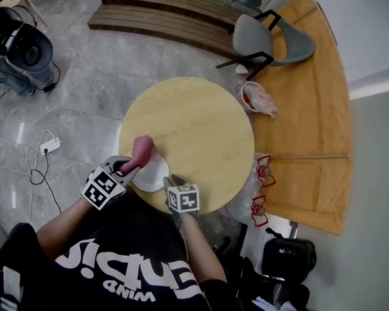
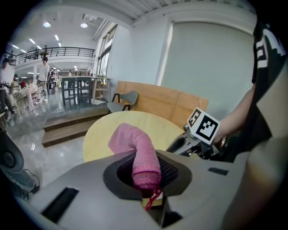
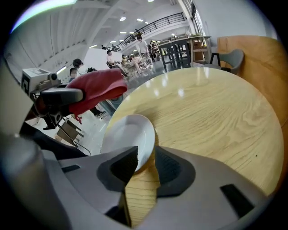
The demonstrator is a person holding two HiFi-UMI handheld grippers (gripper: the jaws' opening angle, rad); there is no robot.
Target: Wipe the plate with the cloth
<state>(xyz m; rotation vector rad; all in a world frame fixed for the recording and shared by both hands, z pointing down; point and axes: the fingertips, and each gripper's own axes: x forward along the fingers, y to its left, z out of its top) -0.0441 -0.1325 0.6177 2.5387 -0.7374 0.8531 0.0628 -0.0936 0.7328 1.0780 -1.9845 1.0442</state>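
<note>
Clamping a rolled pink cloth (image 2: 137, 150), the left tongs (image 2: 146, 182) are closed tight on its lower end; the free end stands out past the tips and bends over.
- Right tongs (image 3: 142, 165): narrowed onto the near rim of a white plate (image 3: 129, 137), one tip on each face of the rim. The plate is tilted up off the wood.
- Head view: left tongs (image 1: 126, 169) come in from 8 o'clock, right tongs (image 1: 170, 182) from 6 o'clock. The plate (image 1: 152, 174) sits at the 7 o'clock edge of the round wooden surface (image 1: 196, 122), between the two sets of tongs.
- The cloth (image 1: 142, 152) lies over the plate's 10 o'clock rim in that view. From the right gripper view it hangs up and to the left of the plate; contact cannot be told.
- Rest of the surface is bare wood.
- Beyond it: a grey chair (image 1: 257, 36) at 1 o'clock, a lined bin (image 1: 255, 97) just off the 2 o'clock edge, slatted wooden steps (image 1: 167, 15) at 12 o'clock, and a light wooden platform (image 1: 308, 119) along 3 o'clock.
- Grey marble floor, with a white power strip (image 1: 49, 146) at 9 o'clock.
</note>
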